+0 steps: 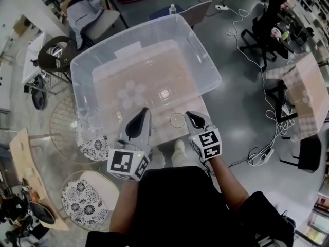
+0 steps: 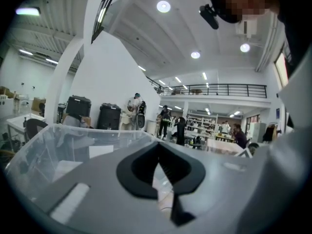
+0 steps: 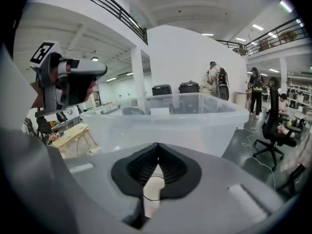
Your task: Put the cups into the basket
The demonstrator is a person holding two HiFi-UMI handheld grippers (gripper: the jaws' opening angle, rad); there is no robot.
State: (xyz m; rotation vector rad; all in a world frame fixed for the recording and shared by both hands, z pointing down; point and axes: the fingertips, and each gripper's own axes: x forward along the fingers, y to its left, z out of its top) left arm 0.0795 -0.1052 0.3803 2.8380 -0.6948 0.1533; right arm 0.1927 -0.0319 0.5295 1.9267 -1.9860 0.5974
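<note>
Bright, even light pours from round ceiling lamps, and shadows stay soft. Both gripper views bulge, corners gone black, foreground blurred. Head view reads sharp.

The basket sits on the table in front of us. One cup stands on the table just before the basket's near side, between our left gripper and our right gripper. A stool is down on our left. A chair is far off on the right, behind the basket.
</note>
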